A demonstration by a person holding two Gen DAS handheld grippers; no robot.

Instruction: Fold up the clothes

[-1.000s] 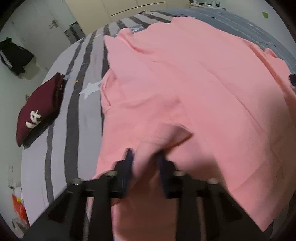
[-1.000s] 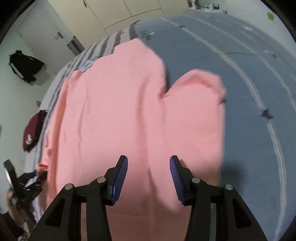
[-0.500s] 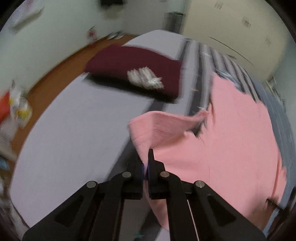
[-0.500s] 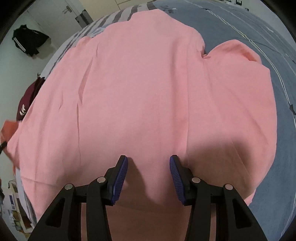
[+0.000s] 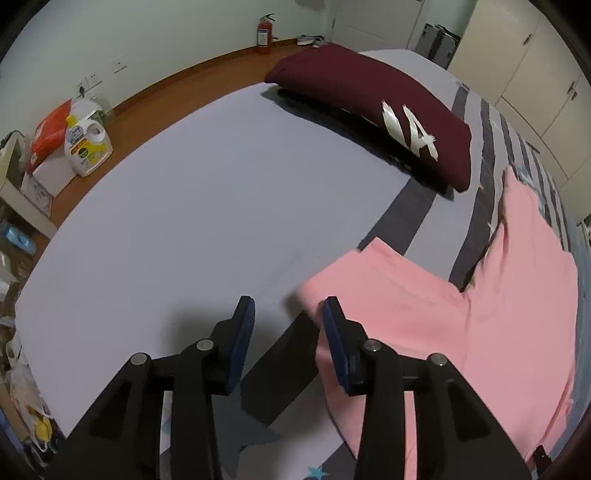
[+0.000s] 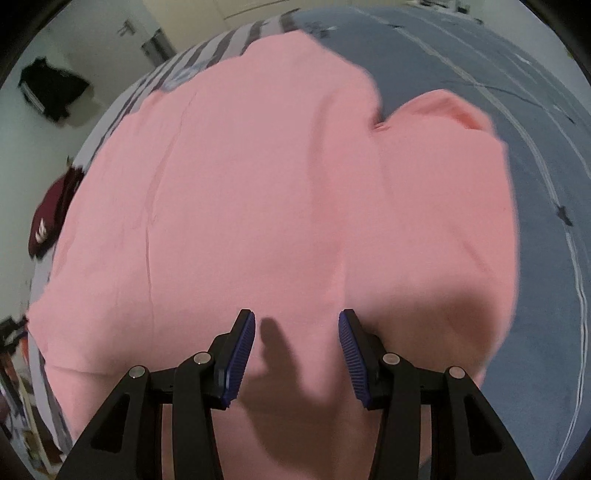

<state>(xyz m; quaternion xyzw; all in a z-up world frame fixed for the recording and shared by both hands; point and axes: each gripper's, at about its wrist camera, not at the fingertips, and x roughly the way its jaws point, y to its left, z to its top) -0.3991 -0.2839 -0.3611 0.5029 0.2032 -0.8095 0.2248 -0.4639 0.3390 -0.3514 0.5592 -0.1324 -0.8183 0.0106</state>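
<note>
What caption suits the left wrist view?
Left gripper opening beside pink shirt's sleeve, maroon garment folded behind.

Bed (image 5: 207, 206) sheet plain lilac at near edge, grey stripes toward the far side. Floor beyond bed's left edge: detergent jug (image 5: 86, 146), yellow cap, just beside an orange pack (image 5: 50, 131) on a white box. Fire extinguisher (image 5: 263, 31) upright against the wall past the far corner. Wardrobe doors (image 5: 532, 70) beyond the far side. Black jacket (image 6: 51, 90) hangs on the wall.
</note>
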